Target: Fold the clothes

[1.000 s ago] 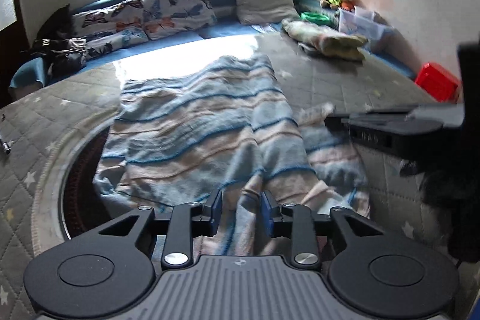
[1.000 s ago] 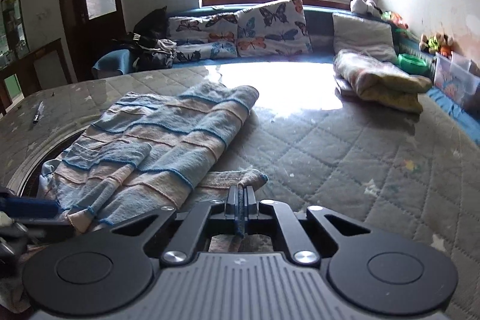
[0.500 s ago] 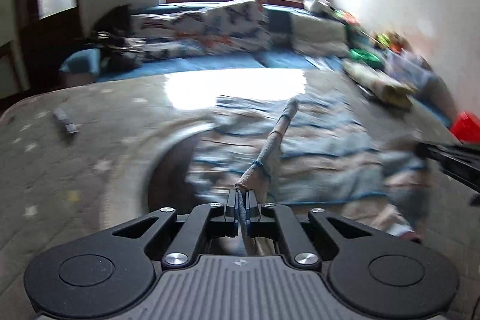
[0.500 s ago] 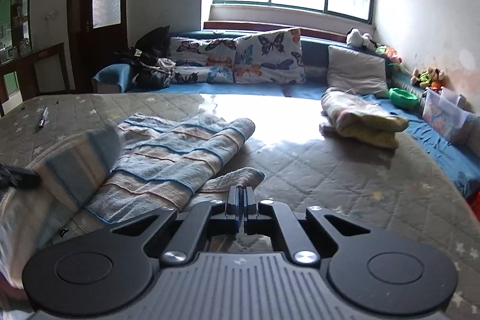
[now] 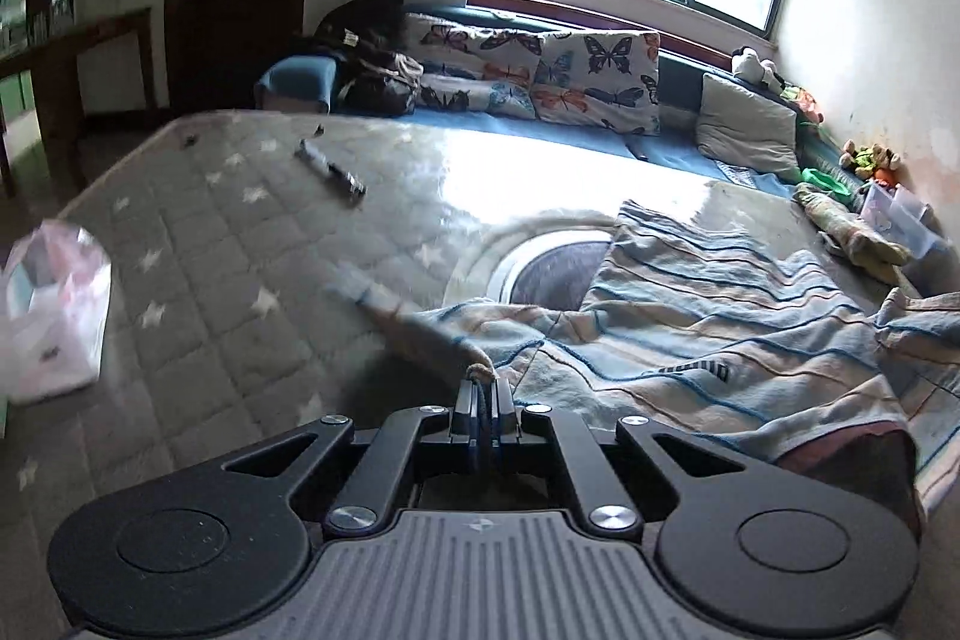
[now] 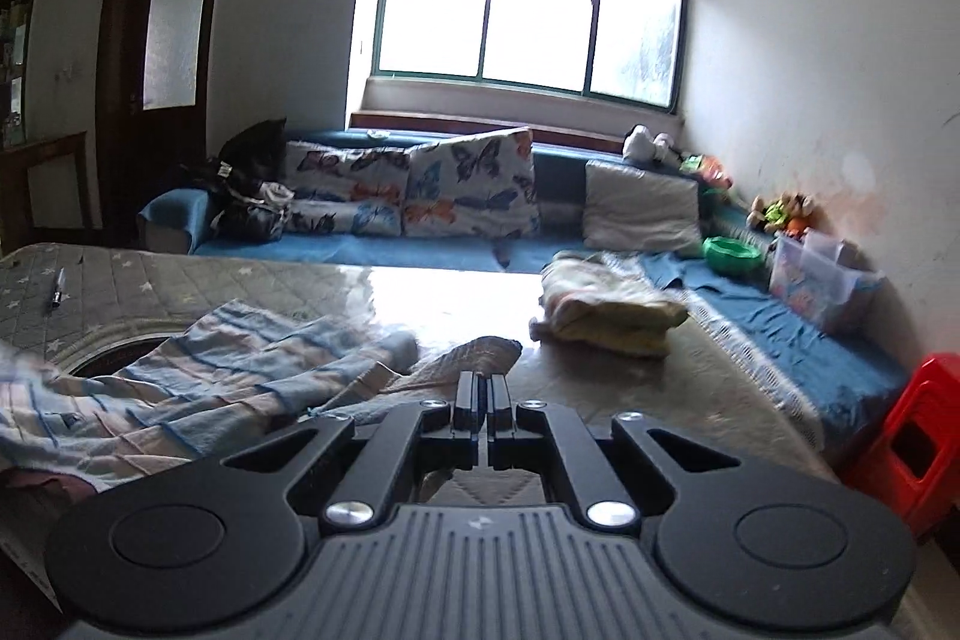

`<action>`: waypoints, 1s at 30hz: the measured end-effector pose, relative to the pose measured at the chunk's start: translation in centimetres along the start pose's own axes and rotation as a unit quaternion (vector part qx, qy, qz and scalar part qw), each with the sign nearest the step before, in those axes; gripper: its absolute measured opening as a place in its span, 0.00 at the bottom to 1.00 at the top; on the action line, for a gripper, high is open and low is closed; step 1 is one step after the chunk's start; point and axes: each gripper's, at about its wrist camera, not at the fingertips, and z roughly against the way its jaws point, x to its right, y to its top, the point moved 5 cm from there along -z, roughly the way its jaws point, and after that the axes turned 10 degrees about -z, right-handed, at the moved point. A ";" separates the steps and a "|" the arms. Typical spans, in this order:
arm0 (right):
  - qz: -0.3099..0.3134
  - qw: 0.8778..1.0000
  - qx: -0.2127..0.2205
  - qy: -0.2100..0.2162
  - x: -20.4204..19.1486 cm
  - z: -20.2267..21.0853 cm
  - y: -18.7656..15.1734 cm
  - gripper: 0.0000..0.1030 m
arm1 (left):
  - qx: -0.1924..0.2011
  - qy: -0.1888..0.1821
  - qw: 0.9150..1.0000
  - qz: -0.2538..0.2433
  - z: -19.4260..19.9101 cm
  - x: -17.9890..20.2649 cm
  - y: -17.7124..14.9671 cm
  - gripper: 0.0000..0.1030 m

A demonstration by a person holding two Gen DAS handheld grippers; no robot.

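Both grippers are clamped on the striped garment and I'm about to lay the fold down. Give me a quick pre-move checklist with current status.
1. Left gripper shut on striped garment edge: ok.
2. Right gripper shut on fabric: cannot tell; jaws closed, cloth hidden.
3. Garment flat: not ok, bunched and rumpled.
4. Pen clear of garment: ok.
5. Folded yellow pile apart from garment: ok.
6. Plastic bag near left edge, clear: ok.

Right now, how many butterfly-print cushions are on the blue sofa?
2 clearly: the left butterfly cushion beside the dark bag, and the right butterfly cushion next to the plain grey cushion. More may be hidden.
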 end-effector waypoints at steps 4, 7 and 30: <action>0.004 1.000 0.011 -0.006 1.2 3.3 -0.2 0.02 | -0.006 -0.010 1.000 -0.002 2.0 0.1 -0.9 0.04; 0.008 1.000 0.013 -0.014 2.3 5.6 -0.8 0.02 | -0.017 -0.018 1.000 -0.013 3.2 0.3 -2.2 0.04; -0.021 0.994 -0.101 -0.046 7.5 6.4 -6.7 0.08 | -0.030 -0.019 0.993 -0.109 3.7 2.8 -2.8 0.40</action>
